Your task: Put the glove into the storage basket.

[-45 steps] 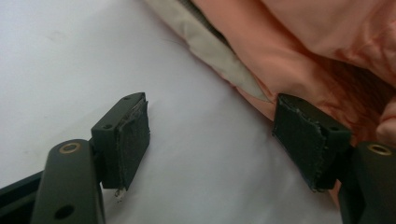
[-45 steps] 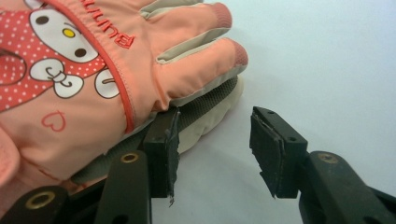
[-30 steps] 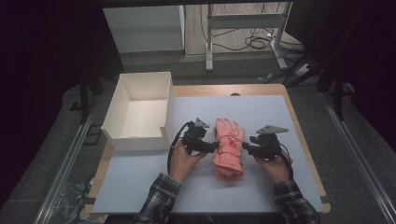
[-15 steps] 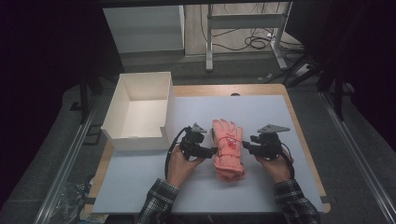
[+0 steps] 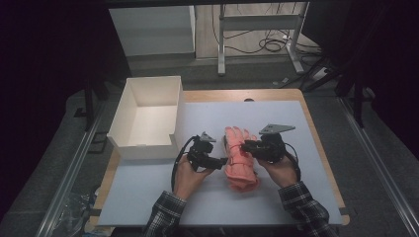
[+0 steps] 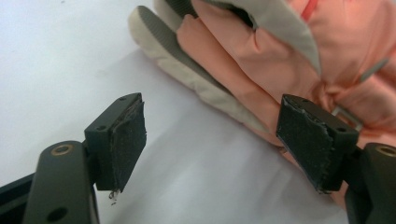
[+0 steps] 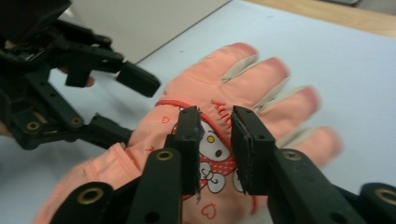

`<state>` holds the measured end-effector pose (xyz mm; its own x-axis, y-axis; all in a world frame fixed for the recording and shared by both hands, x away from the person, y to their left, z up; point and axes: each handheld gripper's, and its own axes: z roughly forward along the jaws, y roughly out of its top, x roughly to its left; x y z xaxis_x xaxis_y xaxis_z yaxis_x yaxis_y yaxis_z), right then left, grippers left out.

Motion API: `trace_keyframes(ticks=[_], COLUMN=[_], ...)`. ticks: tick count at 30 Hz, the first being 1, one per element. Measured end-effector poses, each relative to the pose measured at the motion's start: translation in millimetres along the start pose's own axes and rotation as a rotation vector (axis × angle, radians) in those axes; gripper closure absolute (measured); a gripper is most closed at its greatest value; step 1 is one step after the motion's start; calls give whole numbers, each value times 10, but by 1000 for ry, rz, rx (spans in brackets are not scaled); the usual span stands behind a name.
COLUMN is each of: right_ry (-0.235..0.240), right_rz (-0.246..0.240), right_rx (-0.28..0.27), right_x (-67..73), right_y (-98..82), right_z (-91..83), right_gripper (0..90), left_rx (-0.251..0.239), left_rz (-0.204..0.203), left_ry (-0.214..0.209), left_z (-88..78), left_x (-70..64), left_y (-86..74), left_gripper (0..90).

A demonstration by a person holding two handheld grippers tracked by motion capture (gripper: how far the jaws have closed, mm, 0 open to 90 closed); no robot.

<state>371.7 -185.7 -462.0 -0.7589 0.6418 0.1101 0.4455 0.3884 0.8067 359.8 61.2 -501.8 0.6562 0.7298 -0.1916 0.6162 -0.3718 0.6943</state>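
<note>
A pink glove (image 5: 240, 167) with a cartoon cat print lies flat mid-table, fingers pointing away from me. My left gripper (image 5: 222, 160) stands open at the glove's left edge. In the left gripper view (image 6: 224, 135) its jaws are wide apart, and the right pad (image 6: 308, 144) touches the pink glove (image 6: 289, 60) near its grey-trimmed thumb. My right gripper (image 5: 245, 146) sits over the back of the glove. In the right gripper view (image 7: 216, 123) its jaws stand a narrow gap apart just above the print on the glove (image 7: 243, 79), with the left gripper (image 7: 127, 105) beyond.
An empty white box (image 5: 146, 150) stands at the left, close behind the left hand; its wall (image 7: 154, 18) shows in the right gripper view. A pale sheet (image 5: 276, 118) covers the wooden table. Metal table legs and cables lie on the floor beyond.
The left gripper has moved nearer to me along the glove's left edge and now points at its side. The right gripper has stayed over the glove.
</note>
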Motion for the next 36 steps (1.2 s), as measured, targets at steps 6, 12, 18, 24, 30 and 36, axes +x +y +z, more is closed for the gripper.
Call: trace_keyframes(ticks=[6, 12, 18, 24, 30, 36], right_ry=[-2, -2, -2, -30, -75, -140], right_rz=[-19, -33, -46, -51, -78, -50], right_rx=[42, 74, 83, 47, 44, 51], right_x=[19, 20, 23, 45, 41, -66], right_y=[-123, -240, -286, -193, -114, -326], right_z=[121, 207, 253, 128, -70, -302], right_gripper=[857, 895, 897, 810, 720, 690], left_rx=[-8, -10, -6, 11, 16, 19], left_rz=[-16, -15, -19, -8, -10, -13], left_ry=[5, 1, -4, 1, 5, 11], left_z=[-58, -54, -35, -27, -34, -88], left_x=[70, 66, 61, 72, 89, 116], left_y=[-52, -53, -81, -127, -172, -251], left_gripper=[240, 240, 229, 188, 173, 162])
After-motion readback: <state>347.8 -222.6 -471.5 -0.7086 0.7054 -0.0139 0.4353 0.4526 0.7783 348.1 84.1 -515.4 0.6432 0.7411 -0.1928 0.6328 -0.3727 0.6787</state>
